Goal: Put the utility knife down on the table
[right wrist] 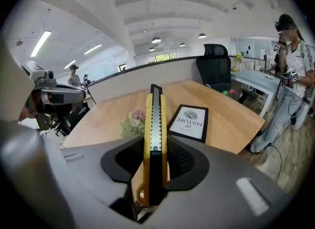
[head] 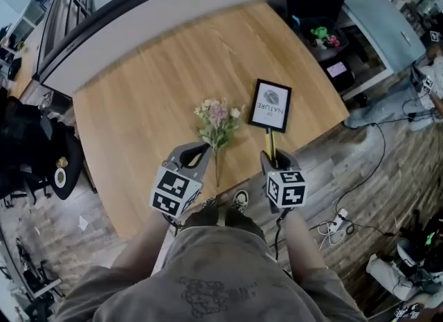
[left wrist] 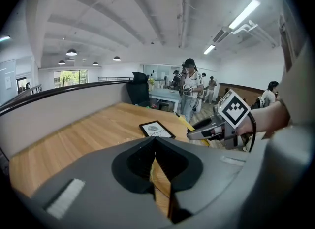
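Note:
A yellow and black utility knife [right wrist: 154, 139] stands clamped between the jaws of my right gripper [right wrist: 153, 161], its tip pointing toward the table. From the head view the knife [head: 270, 145] sticks out of the right gripper [head: 275, 160] over the table's near edge, just short of the picture frame. My left gripper [head: 196, 156] hovers above the near edge beside the flower stem, its jaws closed with nothing between them [left wrist: 158, 166]. The wooden table [head: 159, 78] lies below both.
A black-framed picture [head: 270, 105] lies flat at the right of the table, a small bouquet of flowers [head: 217, 121] left of it. An office chair [right wrist: 214, 63] stands beyond the far corner. Cables and a power strip [head: 337, 222] lie on the floor at right. People stand beyond the table.

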